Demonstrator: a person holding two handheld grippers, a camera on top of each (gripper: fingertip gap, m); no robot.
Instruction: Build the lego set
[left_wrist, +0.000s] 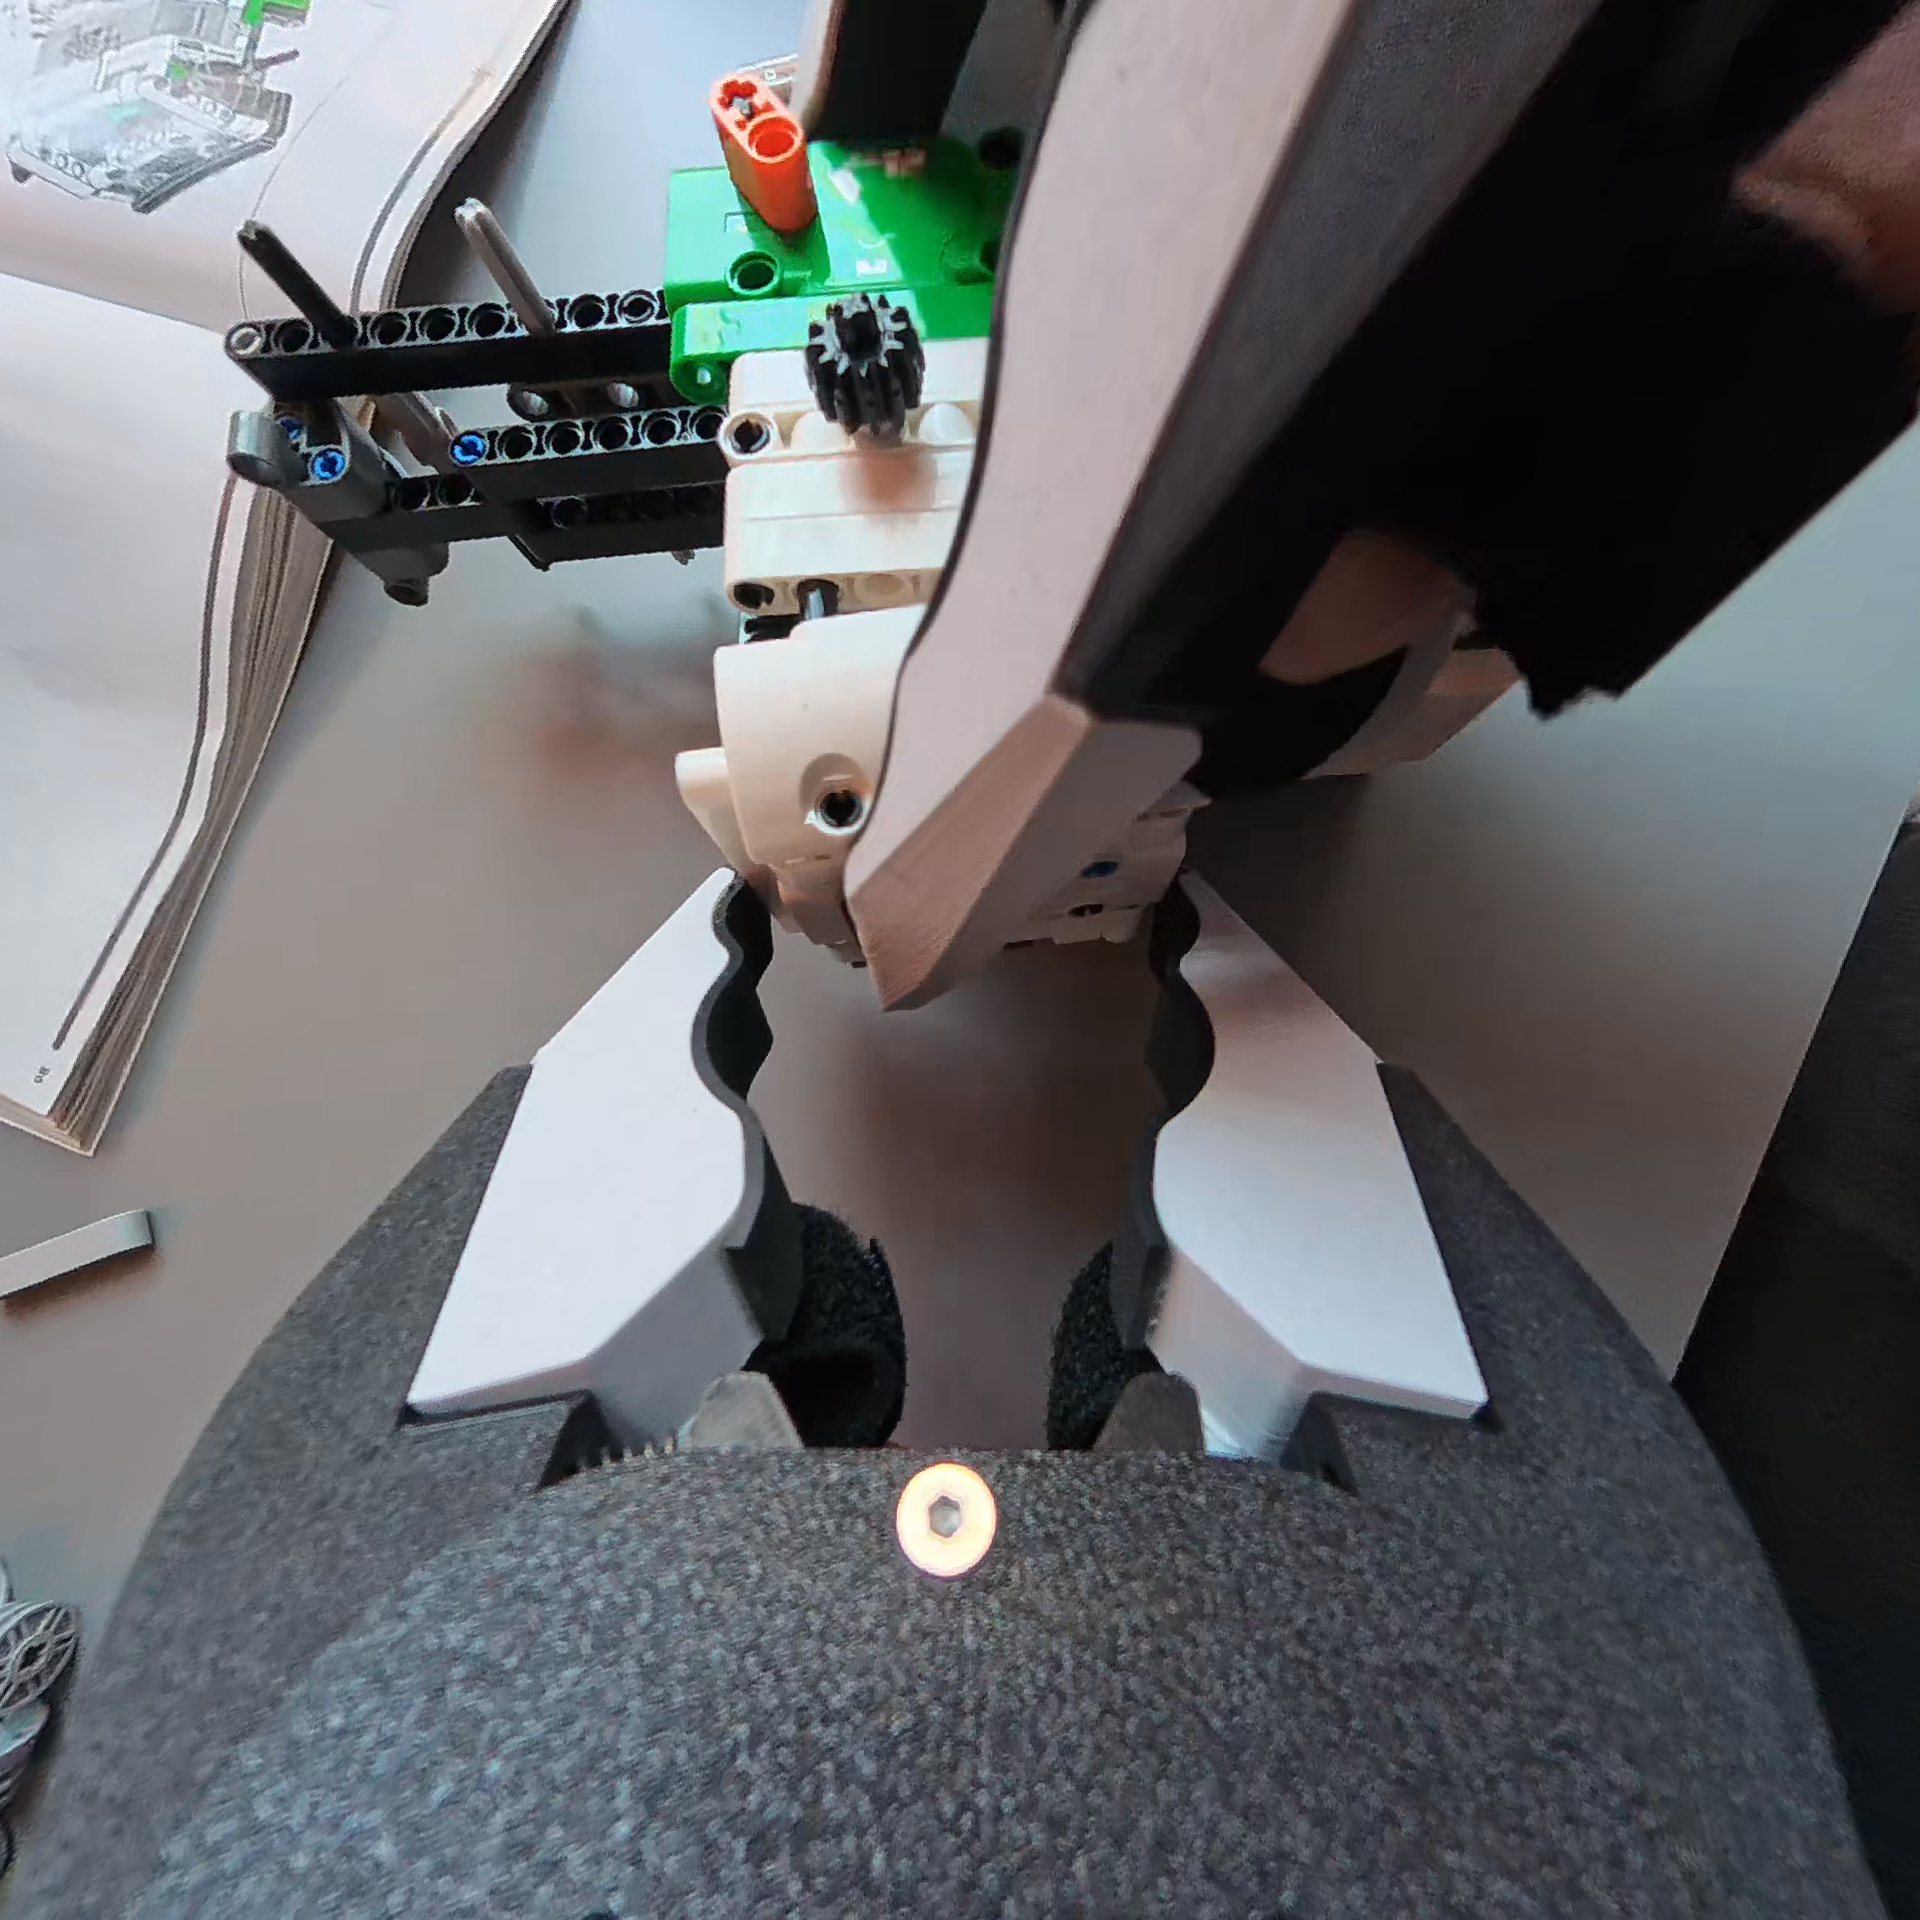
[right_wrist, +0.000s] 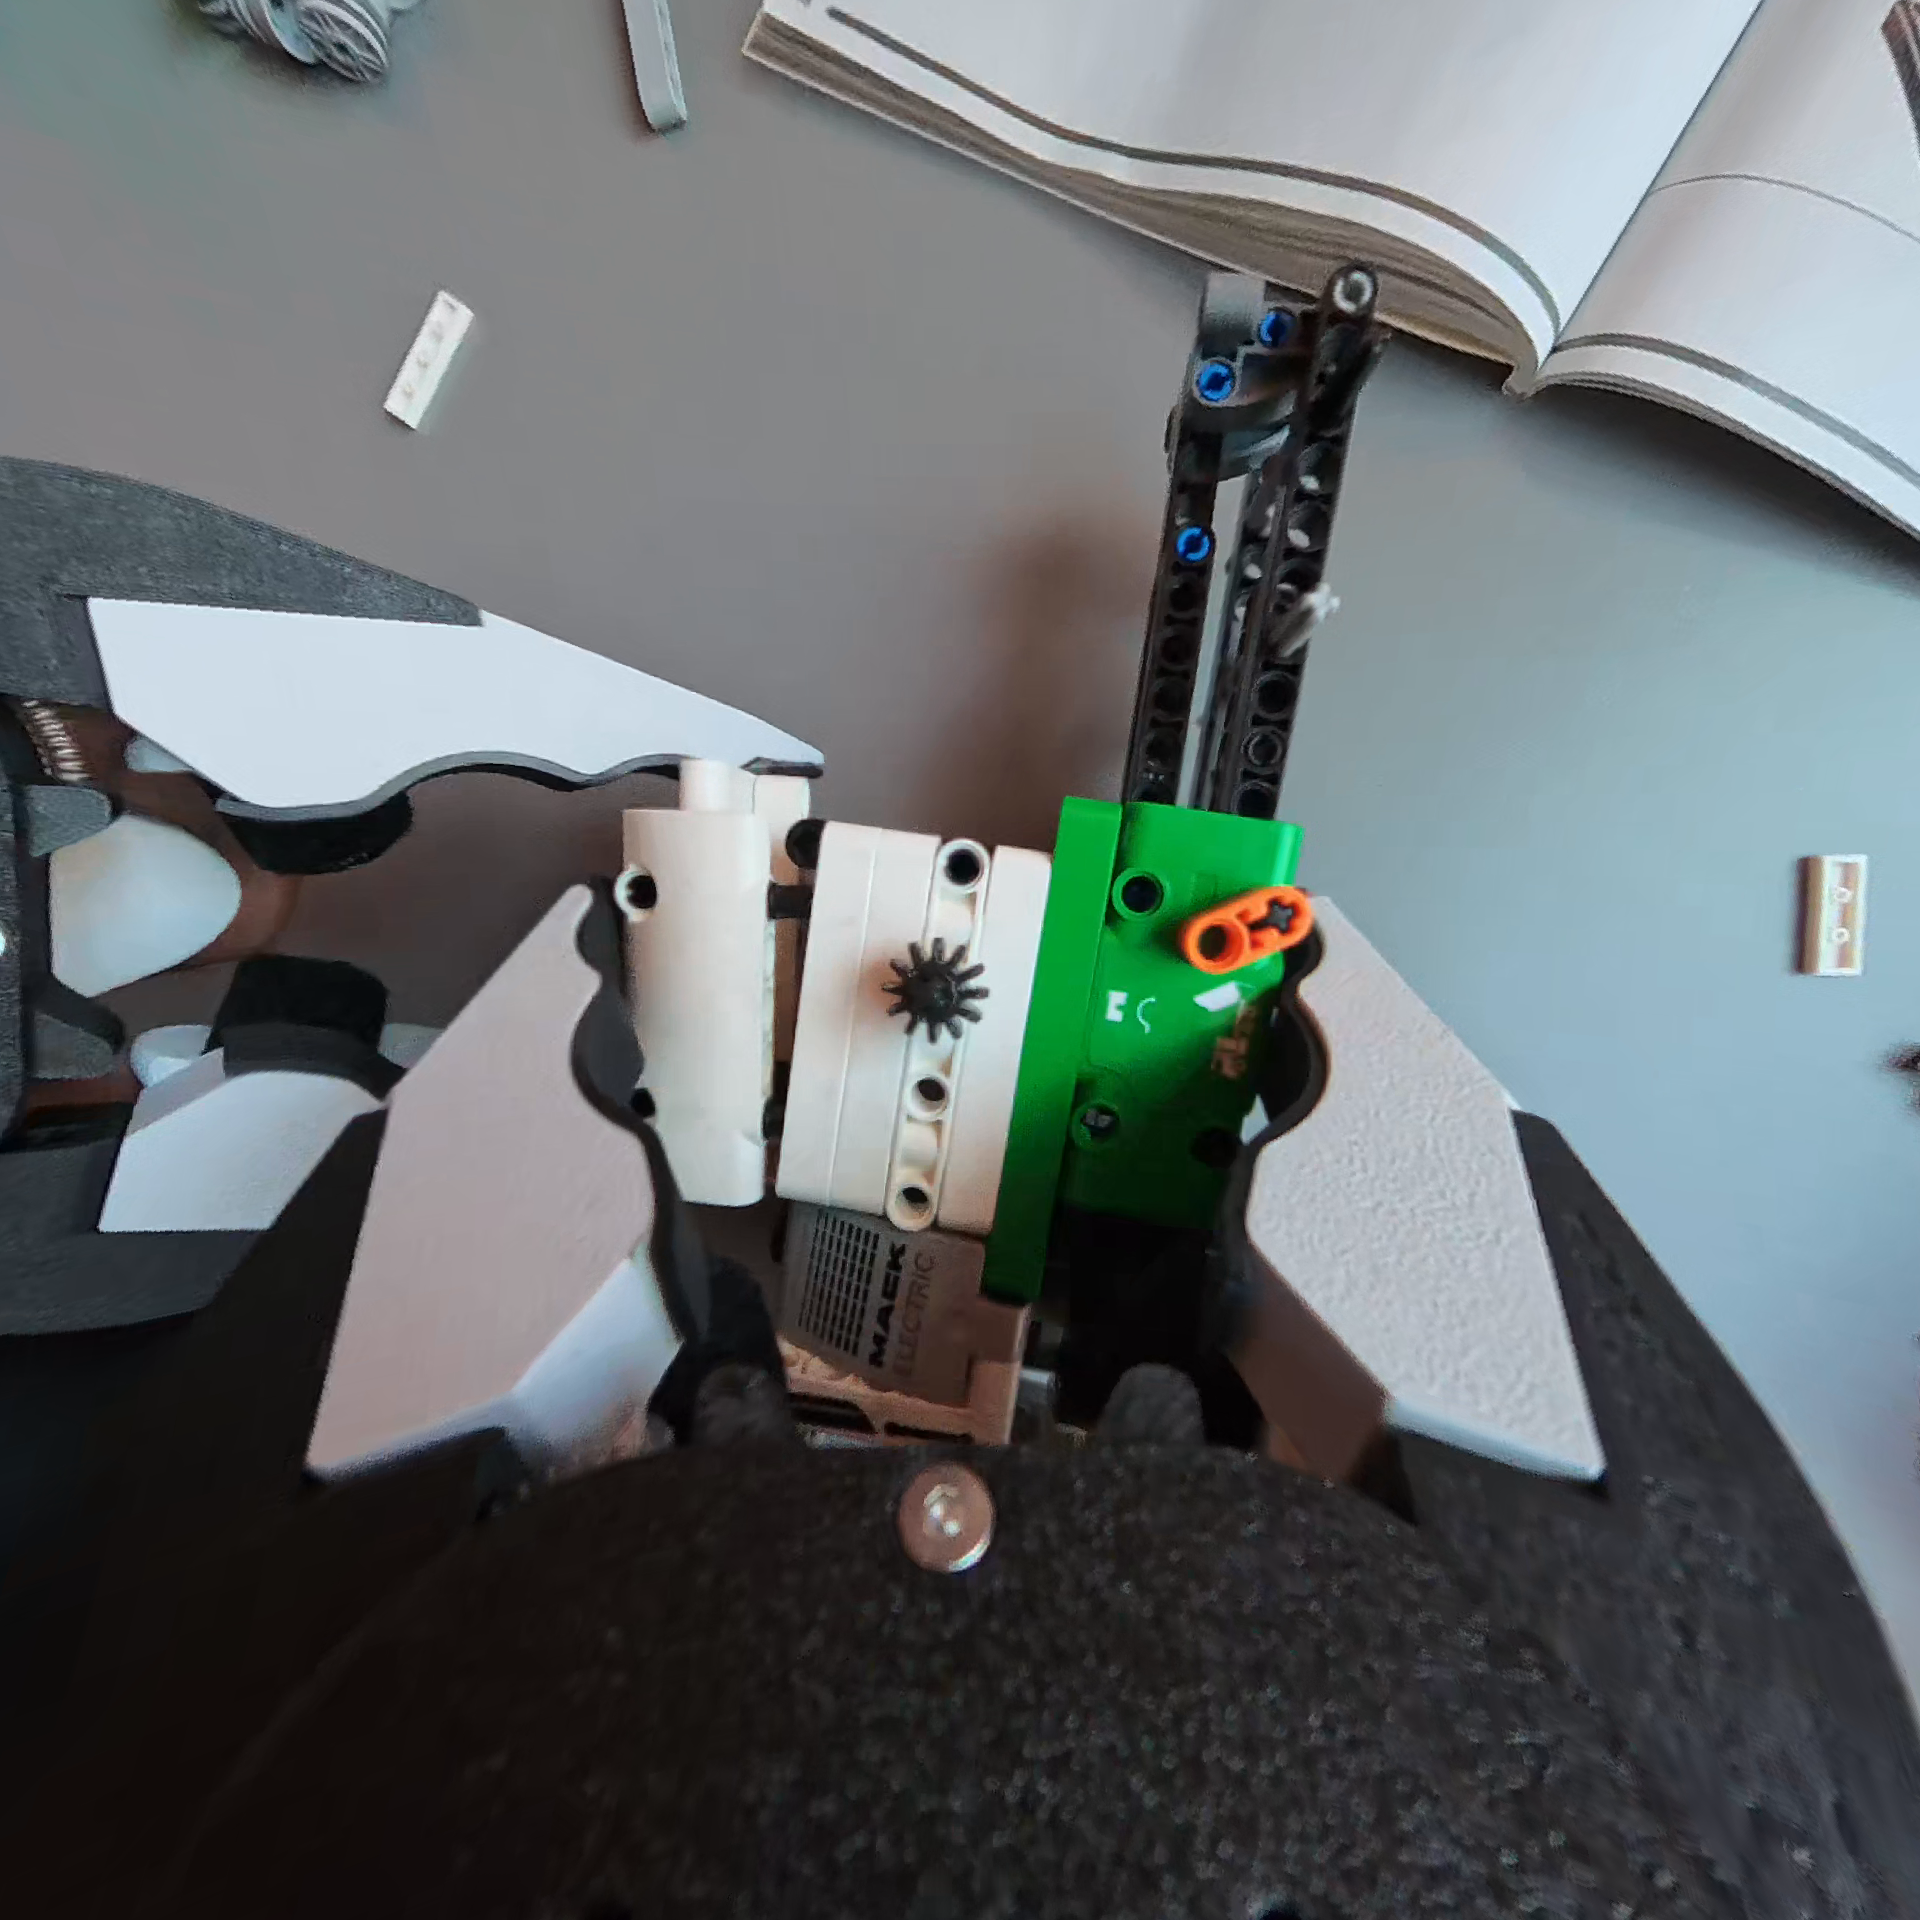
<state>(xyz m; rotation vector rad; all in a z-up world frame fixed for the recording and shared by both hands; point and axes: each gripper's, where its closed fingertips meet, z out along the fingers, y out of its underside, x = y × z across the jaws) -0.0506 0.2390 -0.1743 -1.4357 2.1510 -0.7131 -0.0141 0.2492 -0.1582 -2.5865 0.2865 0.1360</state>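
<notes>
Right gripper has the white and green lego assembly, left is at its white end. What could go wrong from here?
1. The long black beam frame sticks out unsupported beyond the right gripper; twisting may lever it off the white and green lego assembly.
2. The left gripper touches only the white end at its fingertips, so it might slip.
3. The small black gear and orange connector sit exposed; a finger could knock them.

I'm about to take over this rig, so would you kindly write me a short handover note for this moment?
Right gripper: shut on the lego model, across its white and green blocks.
Left gripper: open, fingertips at the model's white end; whether they touch is unclear.
Model: black gear, orange connector and black beam frame fitted.
Left: loose pieces on the table; instruction booklet open beyond.
</notes>
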